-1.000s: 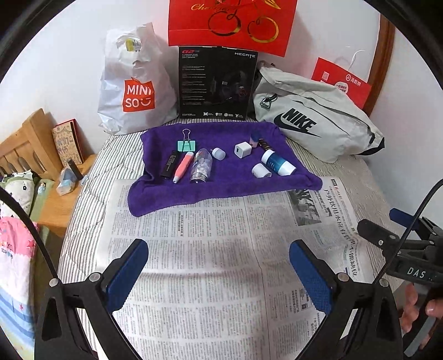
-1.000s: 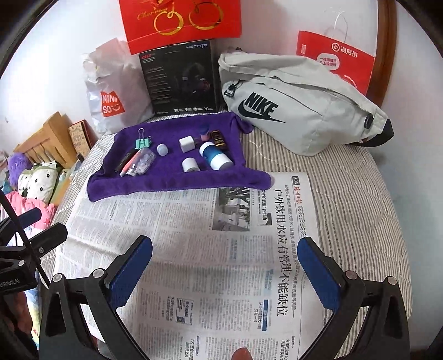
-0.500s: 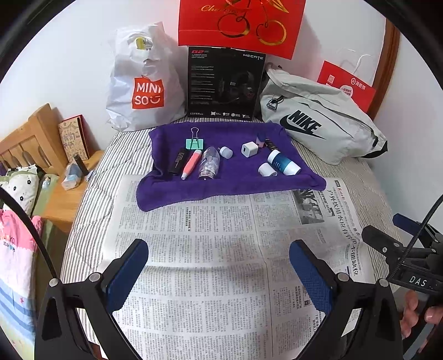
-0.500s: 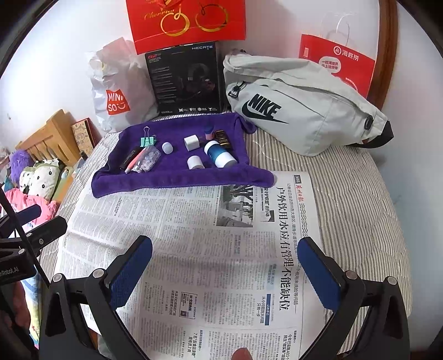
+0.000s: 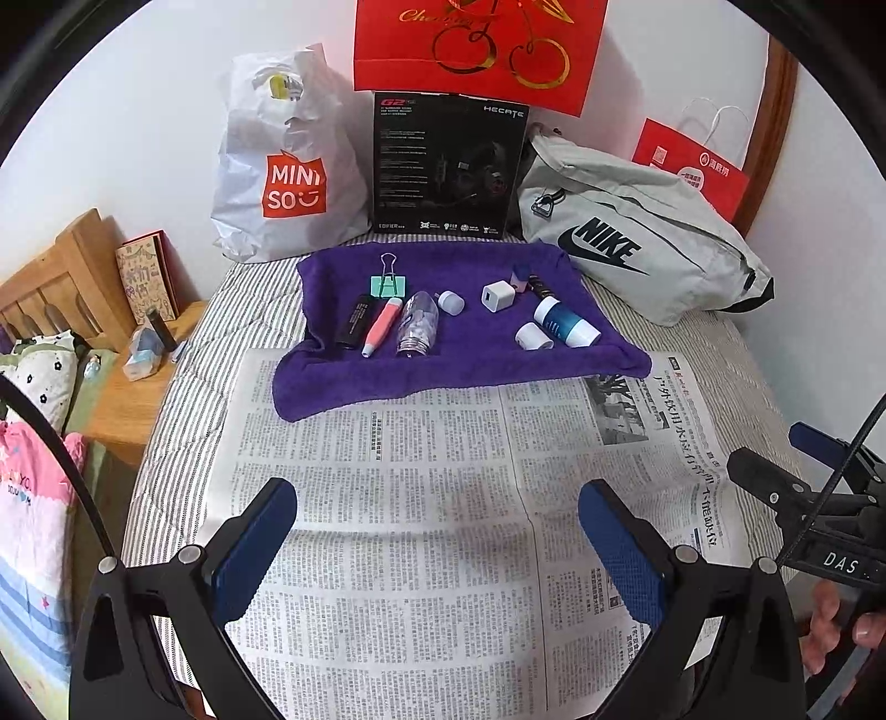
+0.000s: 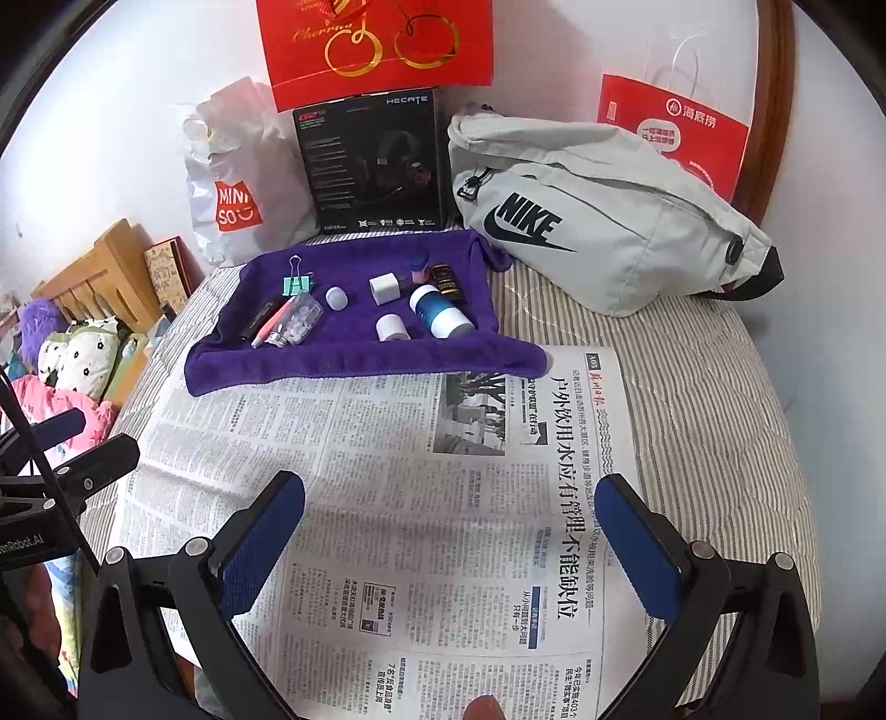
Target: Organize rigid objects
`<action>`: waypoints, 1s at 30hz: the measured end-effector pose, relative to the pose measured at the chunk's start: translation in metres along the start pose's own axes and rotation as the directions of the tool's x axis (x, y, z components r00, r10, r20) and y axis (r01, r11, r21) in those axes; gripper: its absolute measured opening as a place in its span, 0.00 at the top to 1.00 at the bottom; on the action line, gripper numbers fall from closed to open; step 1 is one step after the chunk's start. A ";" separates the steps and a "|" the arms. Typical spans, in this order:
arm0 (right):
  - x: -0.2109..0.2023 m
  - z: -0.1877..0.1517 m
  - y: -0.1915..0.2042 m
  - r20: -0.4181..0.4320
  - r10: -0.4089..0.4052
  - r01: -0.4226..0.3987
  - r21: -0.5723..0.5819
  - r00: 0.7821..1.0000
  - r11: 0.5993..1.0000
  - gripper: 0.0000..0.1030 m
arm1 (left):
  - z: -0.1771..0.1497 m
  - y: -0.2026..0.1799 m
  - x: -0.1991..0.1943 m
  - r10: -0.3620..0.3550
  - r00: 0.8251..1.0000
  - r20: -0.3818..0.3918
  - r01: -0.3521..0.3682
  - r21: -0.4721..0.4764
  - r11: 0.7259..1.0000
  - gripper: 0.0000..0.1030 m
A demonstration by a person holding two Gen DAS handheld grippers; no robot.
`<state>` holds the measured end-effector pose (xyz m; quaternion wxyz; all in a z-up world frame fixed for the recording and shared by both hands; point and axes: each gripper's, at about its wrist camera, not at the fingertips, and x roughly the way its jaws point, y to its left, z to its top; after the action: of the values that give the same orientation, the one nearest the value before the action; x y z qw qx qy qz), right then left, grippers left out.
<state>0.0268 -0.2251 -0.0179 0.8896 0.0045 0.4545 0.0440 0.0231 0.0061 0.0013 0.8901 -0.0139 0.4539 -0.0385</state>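
White wall behind, striped bed below, wooden headboard and low wooden stand at left, curved wooden trim at right

left black two-finger gripper | blue textured pads, silver screws | right black two-finger gripper | matching blue pads, thin black cable, white "DAS" lettering

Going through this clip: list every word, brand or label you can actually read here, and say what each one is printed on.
"MINI SO": white plastic bag
"HECATE", "G2", "EDIFIER": black box
"NIKE": grey waist bag
"海底捞": red paper bag, by the wall
"DAS": right gripper, on its body
"户外饮用水应有管理不能缺位": newspaper headline
Gold script on the red gift bag: not clearly readable.
Newspaper body text and box small print: too small.
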 end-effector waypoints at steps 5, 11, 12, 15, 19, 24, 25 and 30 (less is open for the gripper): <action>0.002 -0.001 -0.001 -0.004 -0.002 0.002 0.001 1.000 1.000 0.00 | 0.000 0.001 0.002 0.002 1.000 -0.004 -0.002 0.002 1.000 0.00; 0.002 -0.001 -0.001 -0.007 -0.002 0.002 -0.002 1.000 1.000 0.00 | -0.001 0.002 0.003 0.005 1.000 -0.009 -0.005 -0.001 1.000 0.00; 0.002 -0.001 0.000 -0.006 -0.004 0.004 -0.002 1.000 1.000 0.00 | -0.001 0.002 0.003 0.003 1.000 -0.009 -0.003 0.000 1.000 0.00; 0.002 -0.001 0.000 -0.007 -0.004 0.004 -0.002 1.000 1.000 0.00 | -0.001 0.003 0.003 0.005 1.000 -0.009 -0.005 0.000 1.000 0.00; 0.000 -0.001 0.001 -0.003 -0.006 0.006 -0.004 1.000 1.000 0.00 | -0.001 0.002 0.003 0.002 1.000 -0.008 -0.002 -0.001 1.000 0.00; 0.001 -0.001 0.002 -0.003 -0.007 0.007 -0.006 1.000 1.000 0.00 | -0.001 0.003 0.003 -0.001 1.000 -0.009 0.001 -0.001 1.000 0.00; 0.001 -0.001 0.003 -0.005 -0.005 0.005 -0.007 1.000 1.000 0.00 | -0.001 0.003 0.002 -0.002 1.000 -0.007 0.002 0.001 1.000 0.00; 0.001 -0.001 0.004 -0.003 -0.010 0.010 -0.012 1.000 1.000 0.00 | -0.001 0.002 0.001 -0.002 1.000 -0.003 0.002 0.006 1.000 0.00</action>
<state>0.0258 -0.2213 -0.0189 0.8892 -0.0034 0.4555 0.0422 0.0228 0.0079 -0.0001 0.8895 -0.0113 0.4551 -0.0407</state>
